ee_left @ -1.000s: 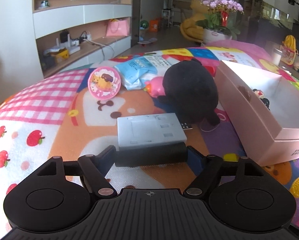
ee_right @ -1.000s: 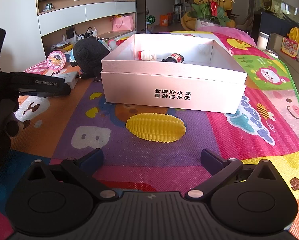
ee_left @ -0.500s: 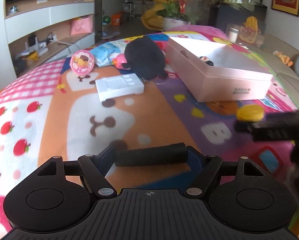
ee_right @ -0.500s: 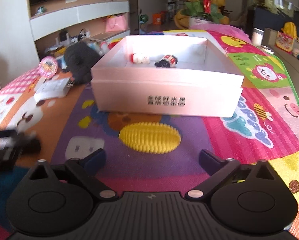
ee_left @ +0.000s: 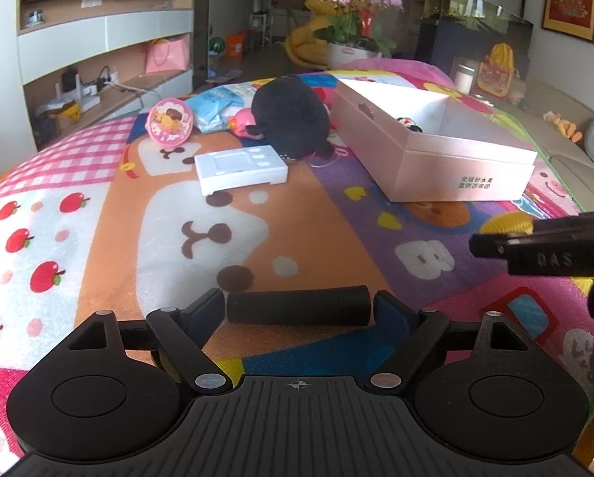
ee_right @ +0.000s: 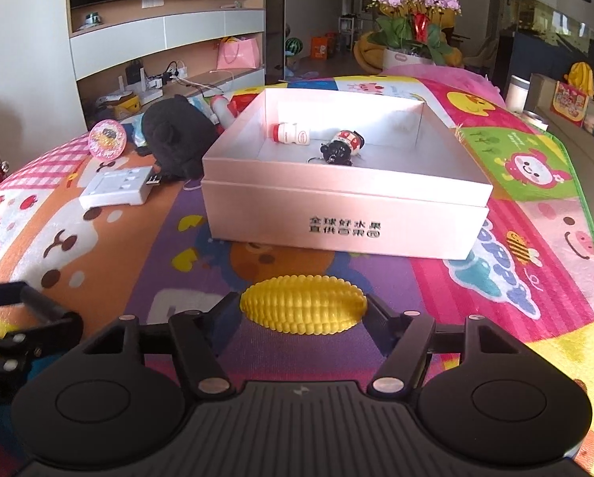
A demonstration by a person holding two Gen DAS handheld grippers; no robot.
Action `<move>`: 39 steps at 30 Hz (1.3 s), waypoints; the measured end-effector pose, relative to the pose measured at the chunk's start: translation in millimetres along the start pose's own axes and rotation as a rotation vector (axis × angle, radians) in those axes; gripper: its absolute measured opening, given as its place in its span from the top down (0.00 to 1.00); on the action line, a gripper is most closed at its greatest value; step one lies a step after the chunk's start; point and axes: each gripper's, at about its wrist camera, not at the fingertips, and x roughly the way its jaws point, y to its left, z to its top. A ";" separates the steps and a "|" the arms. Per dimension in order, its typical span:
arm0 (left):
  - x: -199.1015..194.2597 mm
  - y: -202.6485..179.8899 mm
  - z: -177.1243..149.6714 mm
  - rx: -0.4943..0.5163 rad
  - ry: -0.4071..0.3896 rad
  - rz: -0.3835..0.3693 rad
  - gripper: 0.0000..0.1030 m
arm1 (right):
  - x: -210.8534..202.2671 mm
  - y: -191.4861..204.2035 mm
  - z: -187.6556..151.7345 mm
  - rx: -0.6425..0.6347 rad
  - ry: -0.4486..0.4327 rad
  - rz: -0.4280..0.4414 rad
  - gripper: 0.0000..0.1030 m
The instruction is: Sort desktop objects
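The right gripper (ee_right: 302, 310) is closing around the toy corn (ee_right: 302, 309), bound for the box (ee_right: 336, 214) at twelve o'clock; the left gripper (ee_left: 298, 310) is opening off a black tube (ee_left: 298, 310).

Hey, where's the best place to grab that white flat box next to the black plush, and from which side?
Grip the white flat box across its short width, pads on the two long edges, coming down from above. It lies flat and low on the mat, so its side walls offer little. Approach from the near end, since the black plush crowds its far corner.
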 end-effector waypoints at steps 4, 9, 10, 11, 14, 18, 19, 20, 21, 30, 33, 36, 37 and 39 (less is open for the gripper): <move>-0.3 -4.5 -1.7 0.024 0.001 0.017 0.21 | -8.0 -3.0 -7.9 -0.008 0.017 0.014 0.35; -3.3 -7.5 -2.9 0.047 0.010 0.017 0.23 | -19.4 -10.8 -13.1 -0.004 0.028 0.029 0.35; -5.3 -10.0 -3.7 0.060 0.014 0.010 0.23 | -22.4 -12.4 -13.7 -0.007 0.030 0.033 0.35; -7.8 -12.8 -4.5 0.074 0.018 0.001 0.23 | -25.3 -13.5 -14.7 -0.012 0.031 0.036 0.35; -20.8 -24.1 -6.2 0.119 0.019 -0.055 0.23 | -36.0 -17.8 -18.6 -0.046 0.028 0.034 0.35; -34.2 -40.5 -1.3 0.162 0.000 -0.128 0.23 | -55.7 -30.1 -21.1 -0.095 0.003 0.016 0.35; -35.4 -44.7 3.5 0.169 -0.014 -0.144 0.23 | -61.5 -35.3 -18.7 -0.096 -0.014 0.008 0.35; -35.1 -48.8 9.8 0.175 -0.031 -0.157 0.23 | -67.0 -41.2 -13.4 -0.087 -0.033 0.000 0.35; -33.9 -53.4 20.3 0.181 -0.057 -0.170 0.23 | -72.5 -48.3 -5.3 -0.070 -0.058 -0.009 0.35; -7.2 -96.1 142.6 0.250 -0.398 -0.148 0.04 | -82.0 -94.2 141.8 0.120 -0.309 0.036 0.15; -6.3 -81.3 146.9 0.221 -0.376 -0.138 0.01 | -78.4 -96.0 160.9 0.126 -0.343 0.002 0.15; -1.8 -60.1 121.8 0.211 -0.325 -0.082 0.00 | -82.7 -96.2 153.5 0.097 -0.388 -0.019 0.06; 3.5 -50.9 110.4 0.200 -0.285 -0.064 0.00 | -82.0 -96.1 149.5 0.092 -0.397 -0.032 0.04; 17.2 -30.0 86.7 0.162 -0.189 -0.034 0.00 | -76.8 -94.5 146.2 0.089 -0.373 -0.048 0.04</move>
